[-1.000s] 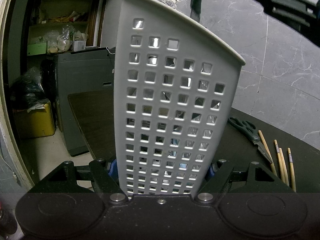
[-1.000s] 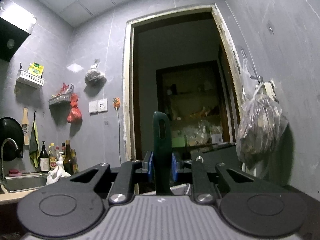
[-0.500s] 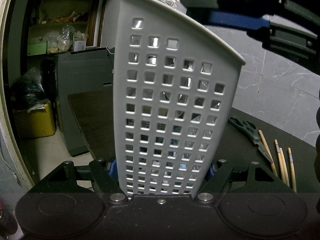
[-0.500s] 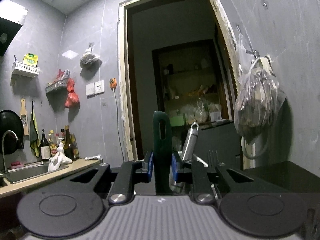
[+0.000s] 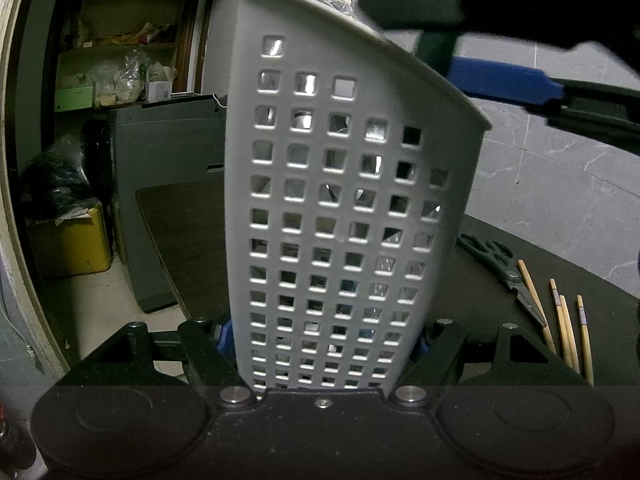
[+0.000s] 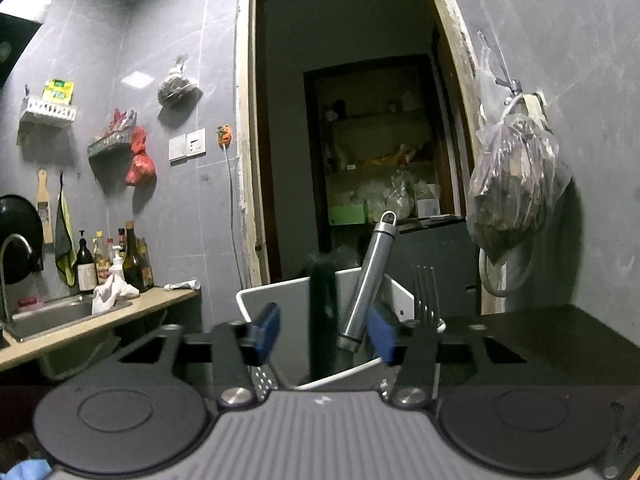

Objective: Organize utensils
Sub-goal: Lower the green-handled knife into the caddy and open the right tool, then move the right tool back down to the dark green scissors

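While our left gripper clamps the white perforated plastic utensil caddy, our right gripper's jaws have just been opening, the dark-green handle standing loose between them inside it.

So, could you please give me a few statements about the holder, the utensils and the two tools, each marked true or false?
1. The left tool grips the white holder. True.
2. The right tool is clamped on the green handle. False: its pads stand apart from the handle, the jaws having just been opening.
3. A steel handle and a fork stand in the holder. True.
4. The scissors are in the holder. False: they lie on the dark table.
5. The chopsticks lie on the table beside the scissors. True.
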A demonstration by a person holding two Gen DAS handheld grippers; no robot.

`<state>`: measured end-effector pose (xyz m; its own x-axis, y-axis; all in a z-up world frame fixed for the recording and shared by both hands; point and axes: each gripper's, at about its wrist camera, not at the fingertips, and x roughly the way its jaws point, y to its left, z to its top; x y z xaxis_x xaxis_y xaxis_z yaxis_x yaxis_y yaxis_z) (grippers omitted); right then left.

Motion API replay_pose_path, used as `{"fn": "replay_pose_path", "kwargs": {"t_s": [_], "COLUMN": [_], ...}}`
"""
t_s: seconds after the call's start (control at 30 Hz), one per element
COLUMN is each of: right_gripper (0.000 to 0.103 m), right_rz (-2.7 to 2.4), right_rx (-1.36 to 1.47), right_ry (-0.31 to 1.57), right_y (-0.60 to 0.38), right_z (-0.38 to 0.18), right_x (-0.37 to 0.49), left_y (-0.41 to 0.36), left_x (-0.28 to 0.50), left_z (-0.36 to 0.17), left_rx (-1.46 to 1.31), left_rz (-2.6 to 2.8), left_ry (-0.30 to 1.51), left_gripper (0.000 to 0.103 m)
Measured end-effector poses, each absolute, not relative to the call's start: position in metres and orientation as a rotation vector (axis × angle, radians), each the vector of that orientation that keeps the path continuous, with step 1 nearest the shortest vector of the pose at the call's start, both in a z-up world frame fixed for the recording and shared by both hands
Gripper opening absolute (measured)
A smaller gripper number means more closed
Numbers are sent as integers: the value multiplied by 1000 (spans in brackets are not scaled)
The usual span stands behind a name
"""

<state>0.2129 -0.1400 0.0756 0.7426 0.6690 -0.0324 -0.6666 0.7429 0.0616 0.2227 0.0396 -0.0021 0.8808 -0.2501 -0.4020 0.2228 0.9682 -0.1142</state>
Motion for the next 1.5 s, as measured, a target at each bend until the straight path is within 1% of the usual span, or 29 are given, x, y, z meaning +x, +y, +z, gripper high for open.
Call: {"fn": "replay_pose_path", "kwargs": {"t_s": [0.07, 0.1, 0.17, 0.2, 0.27, 0.37, 0.57, 0.87, 1.07, 1.3, 1.5], "right_gripper": [77, 80, 89, 90, 97, 102, 103, 103, 103, 103, 103], "right_rz": [731, 733, 728, 724, 710, 678, 561, 365, 336, 332, 285], "right_rx": [45, 51, 57, 58, 62, 71, 95, 65, 132, 27, 46], "right_ry": [43, 38, 25, 18, 4, -11, 46, 253, 407, 507, 641], "right_y": [-144, -147, -152, -155, -161, -175, -207, -234, -244, -242, -249], "right_z": [77, 77, 77, 78, 79, 78, 62, 26, 9, 12, 6], "right_x": [208, 205, 200, 197, 191, 183, 176, 189, 219, 262, 306], "left_y": [40, 39, 39, 39, 40, 39, 38, 37, 36, 34, 33], "left_x": [224, 223, 223, 223, 223, 223, 223, 222, 219, 218, 220], "left_z": [-2, -2, -3, -3, -2, -3, -3, -3, -3, -3, -3], "left_rx": [-64, -63, -63, -63, -62, -62, -58, -54, -51, -52, -56], "left_rz": [-246, -246, -246, -245, -245, -244, -240, -238, -238, -238, -239], "left_ry": [427, 427, 427, 427, 427, 427, 425, 425, 424, 424, 425], "left_gripper": [77, 77, 77, 77, 77, 77, 77, 77, 77, 77, 77]}}
